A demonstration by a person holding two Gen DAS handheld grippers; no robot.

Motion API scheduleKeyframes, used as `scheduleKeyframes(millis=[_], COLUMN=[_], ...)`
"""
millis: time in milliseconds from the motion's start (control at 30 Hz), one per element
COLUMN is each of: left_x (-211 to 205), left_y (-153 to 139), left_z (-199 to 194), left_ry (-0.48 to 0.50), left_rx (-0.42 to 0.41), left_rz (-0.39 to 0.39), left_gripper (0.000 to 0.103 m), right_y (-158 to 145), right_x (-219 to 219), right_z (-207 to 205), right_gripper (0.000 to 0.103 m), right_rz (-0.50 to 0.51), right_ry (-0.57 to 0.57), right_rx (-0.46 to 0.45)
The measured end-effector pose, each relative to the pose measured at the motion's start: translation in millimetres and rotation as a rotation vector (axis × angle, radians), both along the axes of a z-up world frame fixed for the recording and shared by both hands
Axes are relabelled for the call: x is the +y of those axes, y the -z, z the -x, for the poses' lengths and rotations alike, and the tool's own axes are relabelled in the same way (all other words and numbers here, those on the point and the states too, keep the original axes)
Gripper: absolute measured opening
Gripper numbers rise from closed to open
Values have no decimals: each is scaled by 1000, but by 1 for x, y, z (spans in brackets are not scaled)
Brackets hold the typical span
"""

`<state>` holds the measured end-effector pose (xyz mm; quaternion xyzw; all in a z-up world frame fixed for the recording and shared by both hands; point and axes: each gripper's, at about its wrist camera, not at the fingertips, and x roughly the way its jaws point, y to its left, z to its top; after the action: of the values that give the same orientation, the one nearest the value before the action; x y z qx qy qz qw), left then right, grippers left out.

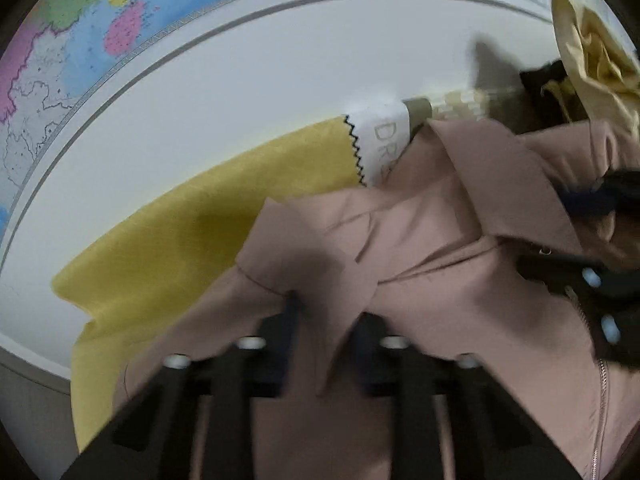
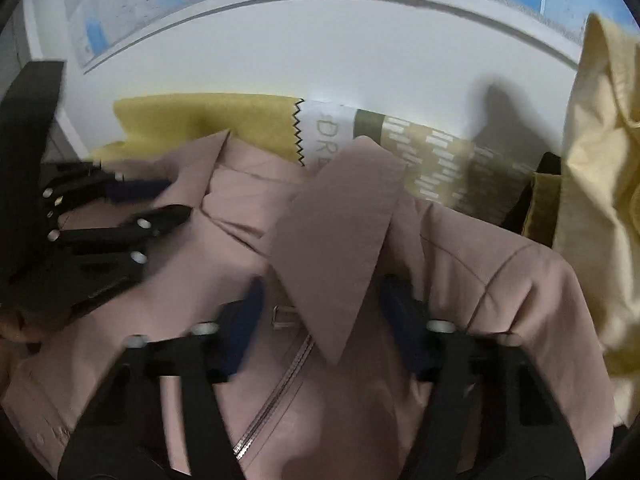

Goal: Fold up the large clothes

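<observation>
- Dusty-pink jacket (image 2: 344, 216) lies spread on a white table (image 2: 280, 60), collar end away from both cameras, zip (image 2: 276, 392) running down its front.
- Left gripper (image 1: 328, 320): fingers drawn close together, a pointed pink collar flap (image 1: 344, 300) pinched between the tips. In the right wrist view the same gripper (image 2: 176, 200) comes in from the left edge and lies over the jacket's far collar, fingers near each other.
- Right gripper (image 2: 320, 312): fingers part-way apart, one on each side of the other collar flap (image 2: 340, 240), whose point hangs down between them. Blur hides whether the pads press on the cloth; cannot tell if it grips. In the left wrist view it (image 1: 592, 216) shows at the right edge, over the pink fabric.
- Mustard-yellow cloth (image 1: 200, 240) lies under the jacket, stretching toward the left, its end cut in a black zigzag edge (image 1: 354, 152).
- White label piece (image 1: 384, 140) with grey lettering sits just beside the zigzag edge; a patterned olive-and-cream cloth (image 2: 440, 160) follows to its right.
- Pale cream garment (image 2: 592, 180) is heaped at the right, touching the jacket's shoulder.
- Coloured map (image 1: 100, 20) covers the wall behind the table.
</observation>
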<state>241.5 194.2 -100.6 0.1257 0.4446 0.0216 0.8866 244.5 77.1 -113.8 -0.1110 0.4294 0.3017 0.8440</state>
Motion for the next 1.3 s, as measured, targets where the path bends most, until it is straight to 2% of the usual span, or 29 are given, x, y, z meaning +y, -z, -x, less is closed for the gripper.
scheduleKeyframes(millis=[33,67,167,400,533,633,700,800,833,867,900,933,967,1000,1067,1133,1200,1267,1300], left_x=[0,1,9,21,21,16,18,19,15,14,14,16,19,23,29,33,41,52,60], left_y=[-1,-3,-13,-39,-61,-77,-84,-73,-66,-59,-51,-49,-48,-51,-62,-73,-82,-86,-85], left_z=[-1,-2,-6,-20,-34,-43,-55,-64,-64,-63,-59,-54,-47,-34,0,35,85,131,165], left_ry=[-4,-8,-30,-93,-114,-129,-145,-184,-184,-178,-166,-168,-169,-151,-142,-99,-44,-2,17], left_rx=[-10,-17,-51,-109,-149,-193,-205,-188,-172,-155,-137,-128,-128,-142,-191,-218,-238,-239,-233], left_rz=[-4,3,36,95,86,49,58,28,9,-13,-34,-48,-51,-43,-92,-89,-71,-24,39], left_gripper=[4,4,2,1,1,1,1,2,6,7,17,36,46,58,63,76,77,82,85], right_y=[1,1,-7,-53,-71,-80,-86,-81,-73,-65,-59,-55,-54,-57,-70,-82,-88,-86,-83], right_x=[-1,-3,-8,-15,-12,-18,-19,-19,-19,-18,-18,-20,-27,-34,-50,-71,-87,-114,-130], right_z=[-4,-9,-17,-34,-49,-58,-63,-67,-69,-70,-69,-66,-57,-49,-25,13,52,99,119], right_gripper=[11,8,6,4,4,4,4,4,6,14,20,34,53,61,64,68,80,84,84], right_rz=[-17,-40,-79,-214,-261,-295,-315,-273,-255,-226,-189,-155,-140,-152,-163,-175,-164,-156,-152], right_ry=[-2,10,35,68,79,103,124,157,165,161,159,153,145,130,91,18,-34,-90,-113], right_rx=[24,45,21,-26,-37,-55,-89,-118,-94,-63,-54,-51,-47,-57,-98,-103,-129,-140,-130])
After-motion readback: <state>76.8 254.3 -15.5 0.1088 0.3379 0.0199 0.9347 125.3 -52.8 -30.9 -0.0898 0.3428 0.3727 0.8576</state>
